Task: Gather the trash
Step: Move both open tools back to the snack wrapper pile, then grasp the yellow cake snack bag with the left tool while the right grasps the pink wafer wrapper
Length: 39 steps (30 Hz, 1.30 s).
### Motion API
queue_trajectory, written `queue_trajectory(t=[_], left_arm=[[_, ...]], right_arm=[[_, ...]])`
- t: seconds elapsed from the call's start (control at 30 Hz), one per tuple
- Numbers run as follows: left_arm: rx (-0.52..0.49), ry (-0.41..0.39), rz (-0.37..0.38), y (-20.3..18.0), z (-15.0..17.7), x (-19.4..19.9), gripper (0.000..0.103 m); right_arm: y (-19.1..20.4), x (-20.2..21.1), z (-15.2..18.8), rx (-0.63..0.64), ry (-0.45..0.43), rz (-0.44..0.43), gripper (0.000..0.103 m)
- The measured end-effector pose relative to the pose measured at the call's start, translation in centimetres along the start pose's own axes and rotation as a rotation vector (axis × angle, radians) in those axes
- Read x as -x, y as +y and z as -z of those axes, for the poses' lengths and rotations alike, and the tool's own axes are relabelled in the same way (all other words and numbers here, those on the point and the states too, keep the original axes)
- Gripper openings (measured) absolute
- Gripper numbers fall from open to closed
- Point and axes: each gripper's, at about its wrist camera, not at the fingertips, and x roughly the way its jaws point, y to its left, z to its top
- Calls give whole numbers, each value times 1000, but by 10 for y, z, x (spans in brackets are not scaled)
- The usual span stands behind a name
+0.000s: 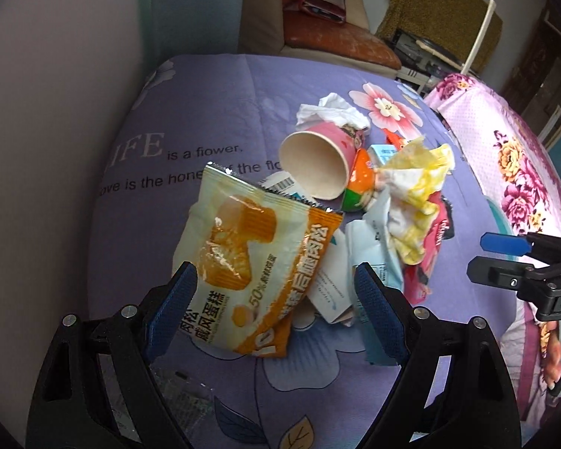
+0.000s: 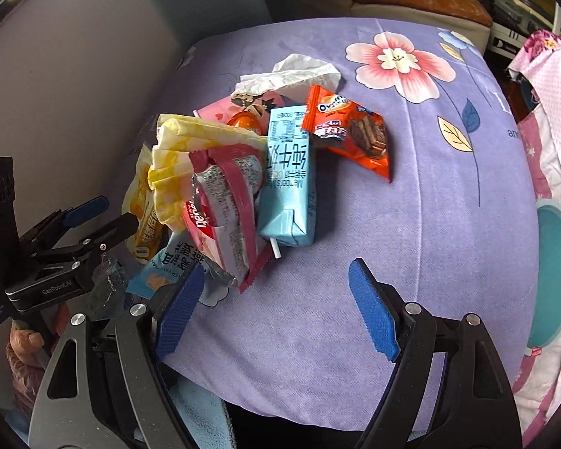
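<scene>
A pile of trash lies on a purple flowered cloth [image 1: 205, 112]. In the left wrist view my left gripper [image 1: 276, 288] is open, its pads on either side of an orange and white cake wrapper [image 1: 258, 262]. Behind it lie a pink paper cup [image 1: 318, 161] on its side, a white tissue [image 1: 333, 110] and a crumpled yellow wrapper [image 1: 419, 191]. In the right wrist view my right gripper [image 2: 276, 292] is open and empty, in front of a blue milk carton [image 2: 290, 176], a red and silver wrapper [image 2: 224, 217] and an orange Ovaltine packet [image 2: 349, 131].
A teal bin [image 2: 557, 273] stands at the right edge of the right wrist view, beside a pink flowered bedcover [image 1: 505, 149]. A grey wall [image 1: 56, 112] borders the cloth on the left. A sofa [image 1: 336, 41] and clutter lie beyond the far edge.
</scene>
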Motion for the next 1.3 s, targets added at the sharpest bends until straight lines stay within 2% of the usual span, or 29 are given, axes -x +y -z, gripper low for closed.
queue_trajectory(t=[0.3,0.47,0.53,0.57,0.63,0.7,0.73,0.77,0.87,0.9,1.0,1.3], left_arm=[[13,40,-10,31,8,-16,89],[-28,58,40,27,14,-26,90],[-60,70,21,22,16,-34,91],[-65,80,2,21,16,-39,92],[-53,109,-11,22,16,-51,92],[-21,133,-2,26,15,-61,92],[-9,139,3,27,15,-63,92],[-6,126,3,27,14,-63,92],[20,117,43,26,13,-64,91],[24,114,56,25,12,-64,85],[29,105,56,19,12,-61,72],[56,70,56,8,20,-39,56]], right_arm=[[23,-18,-14,25,6,-10,76],[32,-24,-19,58,-4,-4,76],[34,-28,-21,67,-1,-3,76],[35,-31,-21,69,0,-3,74],[35,-35,-22,70,7,-7,63],[32,-37,-21,70,8,-3,44],[30,-38,-21,67,8,0,38],[27,-38,-21,58,8,-4,30],[15,-34,-20,26,-7,-5,21],[12,-32,-19,15,-10,-4,18],[0,-27,-16,-16,-17,-1,13],[-29,-3,-2,-86,-68,-18,10]])
